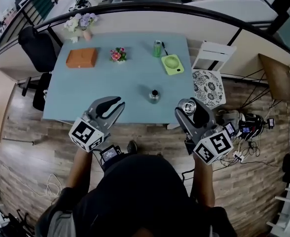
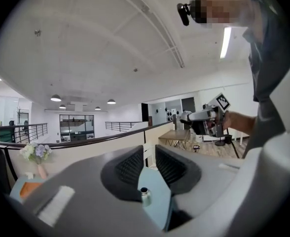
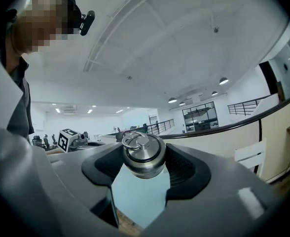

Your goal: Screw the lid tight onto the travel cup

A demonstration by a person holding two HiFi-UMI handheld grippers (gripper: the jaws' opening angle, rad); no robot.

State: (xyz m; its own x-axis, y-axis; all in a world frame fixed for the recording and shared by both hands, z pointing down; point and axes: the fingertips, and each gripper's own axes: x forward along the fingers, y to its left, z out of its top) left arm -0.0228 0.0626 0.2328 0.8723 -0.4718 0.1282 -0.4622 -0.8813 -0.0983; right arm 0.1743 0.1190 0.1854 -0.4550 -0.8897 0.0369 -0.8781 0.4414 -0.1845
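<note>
The steel travel cup stands upright and uncapped on the pale blue table, near its front edge. My right gripper hovers in front of the table's right corner, off to the cup's right, shut on the round steel lid. In the right gripper view the lid, ring handle up, sits clamped between the ribbed pads. My left gripper hangs over the front edge left of the cup, shut and empty. Through its narrow jaw slit in the left gripper view the cup shows, far off.
On the table's far half lie an orange box, a small pink flower bunch, a green bottle and a green fan. A flower vase stands at the back left. A patterned-cushion chair sits right of the table.
</note>
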